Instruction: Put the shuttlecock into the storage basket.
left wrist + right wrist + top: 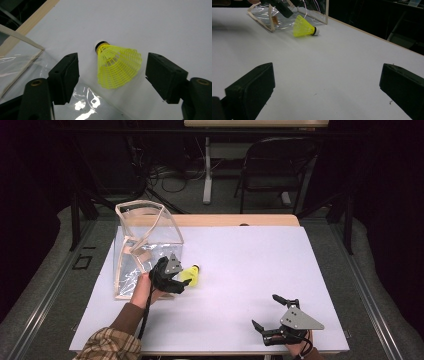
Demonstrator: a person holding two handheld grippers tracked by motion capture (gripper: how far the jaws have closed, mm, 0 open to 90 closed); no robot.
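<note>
Fingers point(65, 77) of the left gripper point(176, 279) stand apart on both sides of the yellow shuttlecock point(117, 65) and do not touch it. It lies on the white table point(240, 265), just beside the clear bag point(145, 245). This seems the grasping step; next the pads must close gently on the skirt. The right gripper point(267, 312) rests wide open, empty.

No readable text, label, brand, number or sign is showing anywhere in these views, whether on the table, the objects lying there or the grippers.
</note>
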